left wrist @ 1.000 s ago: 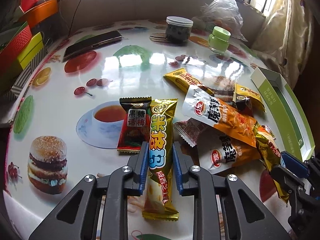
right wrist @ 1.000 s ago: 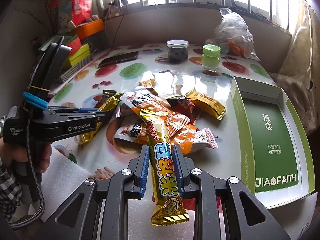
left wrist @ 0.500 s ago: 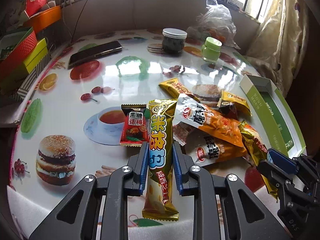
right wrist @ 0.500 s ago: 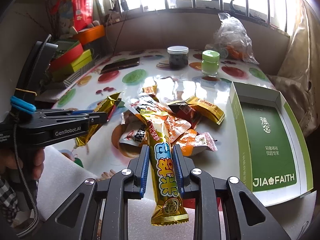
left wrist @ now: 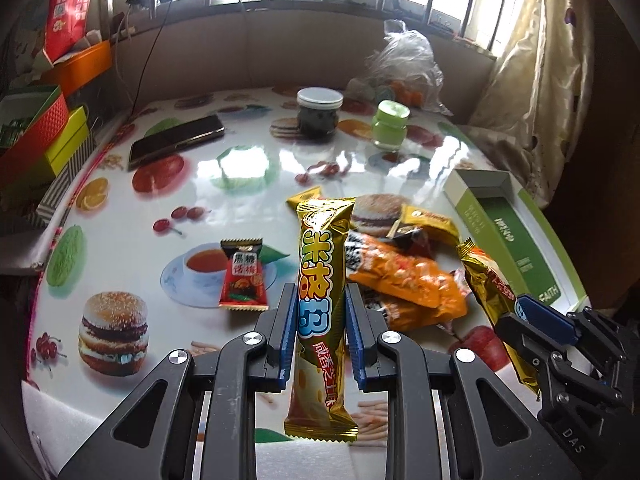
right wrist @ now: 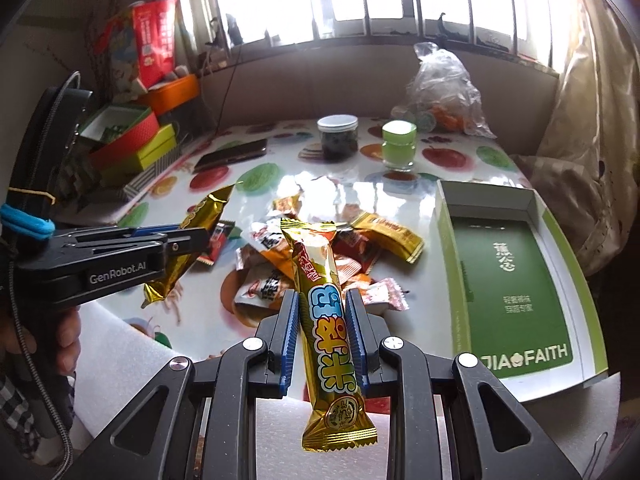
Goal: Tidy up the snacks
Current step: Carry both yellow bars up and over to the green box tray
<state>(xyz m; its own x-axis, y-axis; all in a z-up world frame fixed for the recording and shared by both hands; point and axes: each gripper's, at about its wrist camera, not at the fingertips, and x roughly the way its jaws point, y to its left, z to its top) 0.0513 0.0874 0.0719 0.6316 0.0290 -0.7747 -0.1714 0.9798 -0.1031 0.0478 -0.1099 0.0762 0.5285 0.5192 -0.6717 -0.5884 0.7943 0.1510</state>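
Window-lit room; glossy fruit-print table with a snack pile mid-table and an open green box at its right. Versus a second ago, both grippers have risen. Left gripper clamps one gold bar, right gripper another gold bar; both bars now clear the pile. Likely next: transfer to box.

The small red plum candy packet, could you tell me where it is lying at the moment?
In the left wrist view the red candy packet lies flat on the table, on the printed teacup, left of the left gripper's gold bar.
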